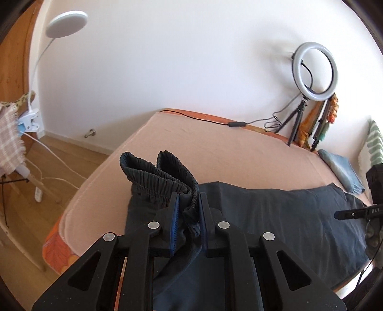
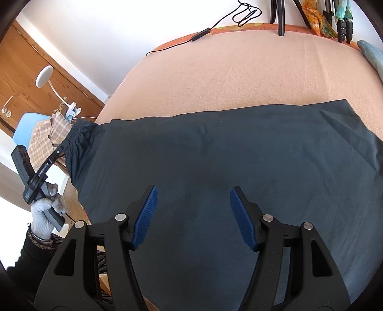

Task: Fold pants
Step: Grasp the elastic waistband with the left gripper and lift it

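Dark pants (image 1: 263, 215) lie flat across the pink bed cover (image 1: 215, 148). My left gripper (image 1: 189, 210) is shut on the elastic waistband (image 1: 153, 177), which is lifted off the bed and stands bunched in folds between the blue pads. In the right wrist view the same gripper (image 2: 45, 167) shows at the far left in a gloved hand (image 2: 43, 215), with the raised waistband (image 2: 79, 134) at its tip. My right gripper (image 2: 194, 203) hovers open over the middle of the pants (image 2: 215, 155), with nothing between its fingers. Its tip also shows in the left wrist view (image 1: 352, 213).
A ring light on a tripod (image 1: 316, 69) stands at the bed's far right corner, its cable (image 1: 237, 124) along the far edge. A folded blue cloth (image 1: 342, 169) lies beyond the pants. Left of the bed are wooden floor, a clip lamp (image 1: 67, 21) and a chair with checked cloth (image 1: 9, 134).
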Action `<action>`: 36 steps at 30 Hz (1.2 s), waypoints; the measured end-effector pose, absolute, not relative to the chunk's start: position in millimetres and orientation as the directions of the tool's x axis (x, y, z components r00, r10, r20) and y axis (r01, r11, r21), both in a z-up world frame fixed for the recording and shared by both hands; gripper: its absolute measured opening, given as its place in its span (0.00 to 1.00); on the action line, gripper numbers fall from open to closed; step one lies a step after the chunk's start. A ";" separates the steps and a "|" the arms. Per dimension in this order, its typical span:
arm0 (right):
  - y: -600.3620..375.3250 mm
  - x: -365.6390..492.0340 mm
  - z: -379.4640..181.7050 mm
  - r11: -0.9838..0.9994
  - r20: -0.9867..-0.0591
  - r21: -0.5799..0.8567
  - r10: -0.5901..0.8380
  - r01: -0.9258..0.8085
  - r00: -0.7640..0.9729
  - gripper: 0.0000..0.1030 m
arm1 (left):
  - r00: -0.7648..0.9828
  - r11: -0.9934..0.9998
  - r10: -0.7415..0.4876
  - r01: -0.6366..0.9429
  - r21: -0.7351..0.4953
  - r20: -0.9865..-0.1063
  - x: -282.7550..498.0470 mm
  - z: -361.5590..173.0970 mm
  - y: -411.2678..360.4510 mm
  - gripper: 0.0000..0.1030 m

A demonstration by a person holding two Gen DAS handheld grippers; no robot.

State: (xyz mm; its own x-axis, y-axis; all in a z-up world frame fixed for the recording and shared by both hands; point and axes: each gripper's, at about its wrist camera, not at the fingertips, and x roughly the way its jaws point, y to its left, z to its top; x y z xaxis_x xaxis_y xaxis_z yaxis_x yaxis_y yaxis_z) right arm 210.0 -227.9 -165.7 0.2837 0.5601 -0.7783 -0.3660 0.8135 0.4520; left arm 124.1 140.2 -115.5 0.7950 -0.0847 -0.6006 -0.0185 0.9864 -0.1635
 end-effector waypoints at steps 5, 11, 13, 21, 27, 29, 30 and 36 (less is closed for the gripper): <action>-210.3 207.9 -167.0 0.755 -0.738 0.551 0.640 -0.356 0.215 0.64 | 0.756 0.980 -0.193 0.121 -0.155 -0.626 123.3 -125.4 86.0 0.13; -168.0 212.2 -172.5 0.628 -0.629 0.716 0.770 -0.305 0.109 0.70 | 0.717 0.967 -0.243 0.231 -0.106 -0.653 118.1 -136.0 41.5 0.13; -150.3 216.1 -177.9 0.606 -0.612 0.739 0.787 -0.296 0.084 0.70 | 0.710 0.964 -0.242 0.253 -0.081 -0.661 113.7 -139.7 33.1 0.13; -99.4 238.1 -194.8 0.559 -0.573 0.800 0.820 -0.216 0.001 0.70 | 0.715 0.937 -0.218 0.343 0.061 -0.665 94.3 -148.9 1.6 0.13; -73.7 244.1 -186.0 0.592 -0.611 0.776 0.792 -0.219 -0.023 0.70 | 0.732 0.908 -0.206 0.390 0.152 -0.649 83.9 -148.2 -13.7 0.13; -64.3 244.4 -182.2 0.633 -0.659 0.734 0.752 -0.245 -0.031 0.70 | 0.729 0.902 -0.210 0.402 0.159 -0.651 81.7 -149.0 -17.5 0.13; -58.2 243.5 -180.2 0.655 -0.684 0.709 0.729 -0.262 -0.030 0.70 | 0.730 0.898 -0.209 0.407 0.169 -0.651 80.7 -149.2 -19.7 0.13; -40.1 242.6 -181.4 0.731 -0.774 0.602 0.633 -0.322 -0.011 0.22 | 0.720 0.904 -0.226 0.406 0.135 -0.656 78.1 -144.6 -16.7 0.13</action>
